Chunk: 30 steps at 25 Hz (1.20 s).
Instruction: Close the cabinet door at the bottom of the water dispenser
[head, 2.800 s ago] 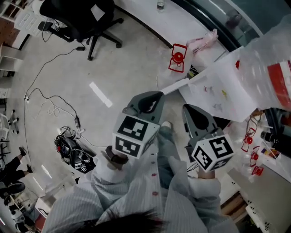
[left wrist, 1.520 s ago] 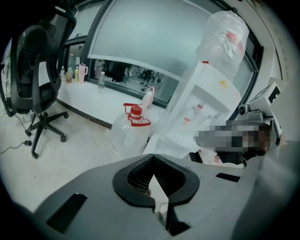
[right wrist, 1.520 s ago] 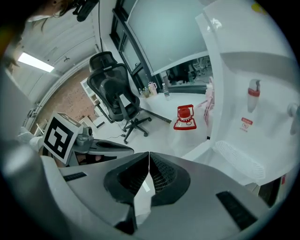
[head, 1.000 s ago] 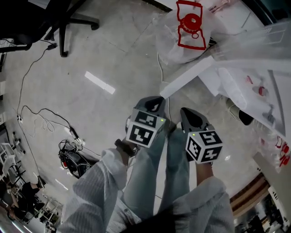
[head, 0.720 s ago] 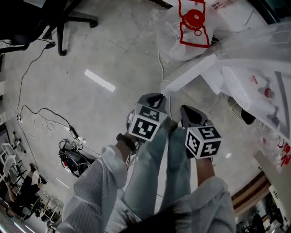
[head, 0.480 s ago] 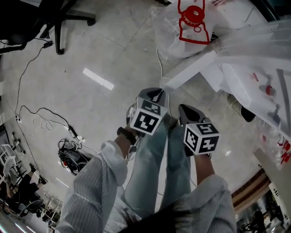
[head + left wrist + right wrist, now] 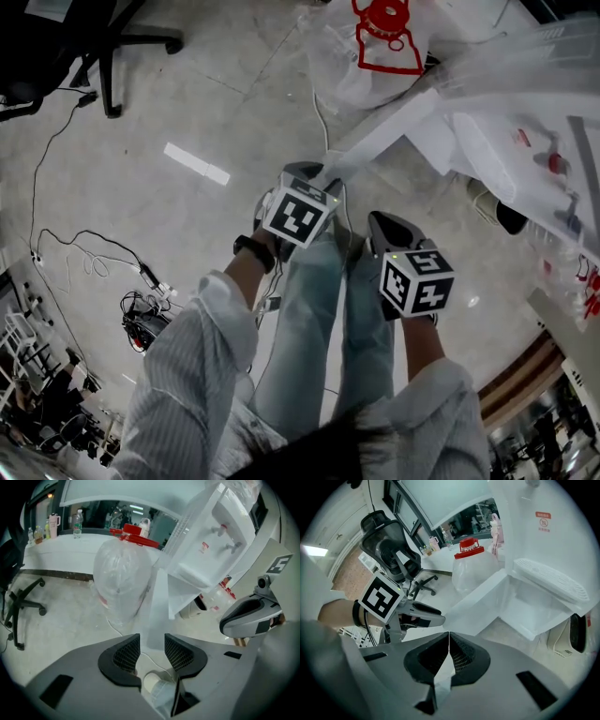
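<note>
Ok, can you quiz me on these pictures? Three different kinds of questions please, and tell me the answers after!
1. True or false: the cabinet door is shut.
2. Pick one: which has its jaws together? A, the left gripper. B, the right gripper.
3. What colour is the cap on the bagged water jug?

Key:
1. False. It stands open.
2. B. The left gripper's jaws have just been opening; the door's edge is ahead of their gap and the pads do not press on it.
3. Red.
</note>
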Each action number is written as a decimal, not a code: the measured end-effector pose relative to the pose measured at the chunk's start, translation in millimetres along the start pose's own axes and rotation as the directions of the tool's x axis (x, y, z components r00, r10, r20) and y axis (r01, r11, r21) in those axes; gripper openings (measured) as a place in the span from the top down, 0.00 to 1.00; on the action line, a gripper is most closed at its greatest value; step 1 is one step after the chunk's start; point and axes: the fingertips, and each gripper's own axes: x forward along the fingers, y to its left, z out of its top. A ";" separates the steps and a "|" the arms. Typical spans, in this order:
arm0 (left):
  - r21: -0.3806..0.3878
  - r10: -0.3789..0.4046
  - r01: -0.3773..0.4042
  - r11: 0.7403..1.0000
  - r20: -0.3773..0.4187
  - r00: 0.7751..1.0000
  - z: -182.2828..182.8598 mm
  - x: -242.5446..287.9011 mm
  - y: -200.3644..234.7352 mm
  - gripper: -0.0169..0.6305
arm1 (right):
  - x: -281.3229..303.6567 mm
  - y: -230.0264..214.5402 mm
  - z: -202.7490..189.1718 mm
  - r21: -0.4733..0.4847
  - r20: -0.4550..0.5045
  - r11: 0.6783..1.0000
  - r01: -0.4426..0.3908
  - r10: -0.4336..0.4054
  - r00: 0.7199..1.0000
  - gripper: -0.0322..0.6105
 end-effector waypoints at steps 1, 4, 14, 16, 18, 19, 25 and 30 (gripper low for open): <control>0.007 -0.006 0.006 1.000 -0.014 1.000 -1.2 2.1 -0.9 0.73 | -1.3 0.5 -2.2 0.007 0.001 1.000 0.003 -0.003 1.000 0.93; 0.024 -0.019 0.021 0.999 -0.049 0.999 -5.7 8.0 -5.8 0.73 | -5.4 1.9 -10.2 0.025 0.001 1.000 0.012 -0.012 1.000 0.93; 0.028 0.010 -0.009 1.000 -0.044 0.999 -6.8 15.1 -30.3 0.73 | -23.1 -15.2 -32.5 0.099 0.047 0.995 0.031 -0.036 0.998 0.93; 0.026 0.018 -0.016 1.000 -0.050 0.999 -8.3 17.7 -35.3 0.73 | -26.7 -18.2 -35.7 0.108 0.059 0.994 0.031 -0.038 0.998 0.93; 0.023 0.028 -0.027 0.999 -0.052 0.998 -10.7 21.7 -42.8 0.73 | -32.6 -23.8 -41.3 0.115 0.067 0.993 0.035 -0.043 0.997 0.93; 0.018 0.033 -0.033 0.999 -0.052 0.998 -11.9 23.8 -47.6 0.73 | -36.4 -27.3 -44.6 0.120 0.071 0.992 0.037 -0.046 0.996 0.93; -0.004 0.078 -0.079 0.997 -0.054 0.995 -16.4 38.3 -82.2 0.73 | -63.7 -53.8 -68.3 0.138 0.096 0.989 0.048 -0.061 0.994 0.93; -0.044 0.078 -0.080 0.996 -0.055 0.995 -17.8 57.0 -122.2 0.73 | -91.2 -81.9 -93.7 0.155 0.113 0.987 0.044 -0.062 0.992 0.93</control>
